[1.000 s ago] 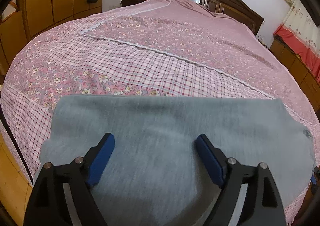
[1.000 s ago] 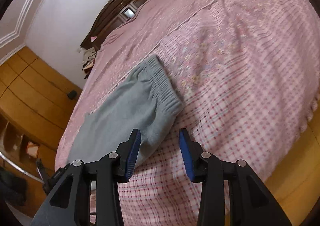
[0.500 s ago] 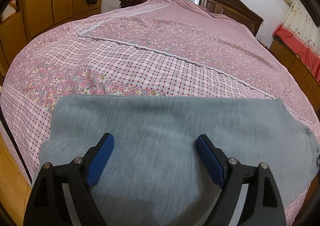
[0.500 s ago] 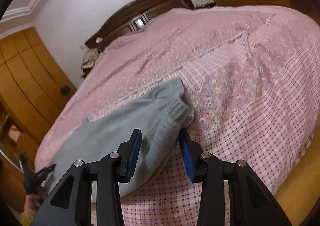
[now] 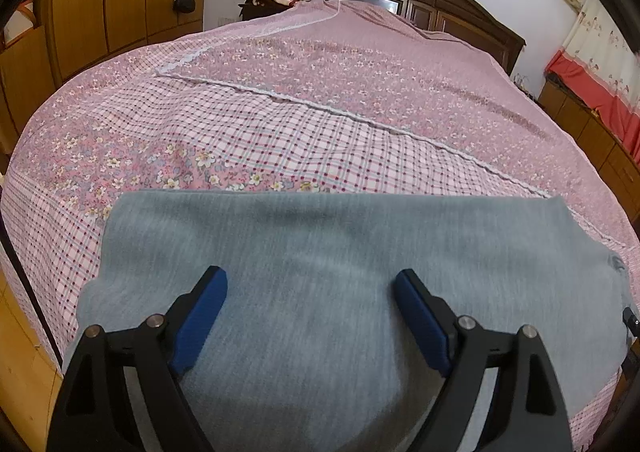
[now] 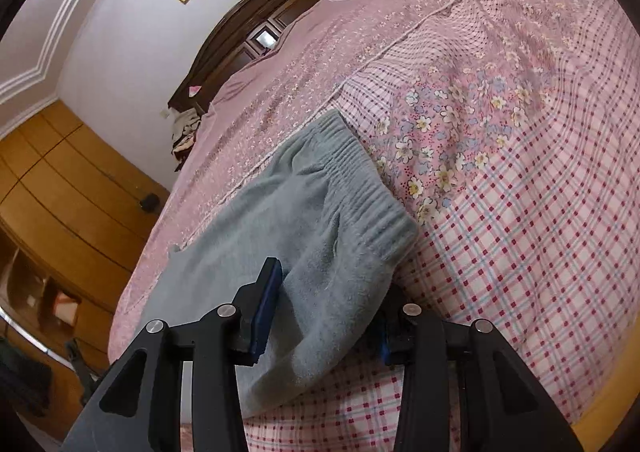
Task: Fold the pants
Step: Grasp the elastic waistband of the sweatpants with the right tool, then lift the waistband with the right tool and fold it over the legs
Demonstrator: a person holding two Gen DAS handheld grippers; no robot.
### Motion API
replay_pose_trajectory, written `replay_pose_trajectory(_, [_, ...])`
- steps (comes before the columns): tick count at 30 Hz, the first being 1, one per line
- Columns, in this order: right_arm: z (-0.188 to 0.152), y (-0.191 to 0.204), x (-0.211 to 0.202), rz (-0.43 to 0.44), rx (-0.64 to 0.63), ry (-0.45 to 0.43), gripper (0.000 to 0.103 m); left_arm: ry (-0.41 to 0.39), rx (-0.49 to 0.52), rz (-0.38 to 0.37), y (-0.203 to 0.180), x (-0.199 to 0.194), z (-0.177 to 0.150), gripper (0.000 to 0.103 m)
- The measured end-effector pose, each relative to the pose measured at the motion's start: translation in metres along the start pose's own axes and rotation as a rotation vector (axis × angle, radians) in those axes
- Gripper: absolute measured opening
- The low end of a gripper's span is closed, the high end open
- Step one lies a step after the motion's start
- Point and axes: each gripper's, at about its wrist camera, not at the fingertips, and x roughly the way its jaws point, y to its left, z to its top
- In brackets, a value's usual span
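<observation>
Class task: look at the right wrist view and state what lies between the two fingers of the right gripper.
In the right wrist view, the waistband end of the grey pants lies between the fingers of the right gripper, on the checked bedspread.

Each tool, the left tool (image 5: 310, 302) and the right tool (image 6: 326, 310), has black triangular cut-out arms, silver screw heads at the pivots, and flat blue pads (image 5: 200, 316).

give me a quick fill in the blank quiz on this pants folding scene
1. The pants are ____ in colour.
2. They lie on a bed under a pink cover of flowers and ____.
3. The left claw hangs over the pants with jaws wide ____.
4. The right claw straddles the end with the ribbed ____.

Answers: grey; checks; open; waistband
</observation>
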Motion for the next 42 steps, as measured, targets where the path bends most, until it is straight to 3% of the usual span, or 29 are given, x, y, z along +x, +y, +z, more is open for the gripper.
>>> replay_pose_trajectory(7, [0.001, -0.015, 0.004, 0.052, 0.053, 0.03, 0.043, -0.003, -0.006, -0.007, -0.001, -0.001, -0.003, 0.09])
replay_pose_trajectory(19, [0.013, -0.017, -0.007, 0.052, 0.119, 0.006, 0.04, 0.07, 0.006, -0.055, -0.003, 0.001, -0.001, 0.102])
replay_pose_trajectory(22, [0.015, -0.012, -0.008, 0.03, 0.103, 0.009, 0.038, 0.043, 0.003, -0.06, -0.002, 0.0, -0.004, 0.103])
replay_pose_trajectory(27, [0.017, 0.007, -0.013, -0.034, 0.028, -0.012, 0.021, 0.049, 0.034, -0.036, -0.007, -0.003, -0.006, 0.103])
replay_pose_trajectory(42, [0.022, 0.069, -0.032, -0.112, -0.146, -0.07, 0.014, 0.051, 0.035, 0.002, 0.002, -0.043, -0.006, 0.102])
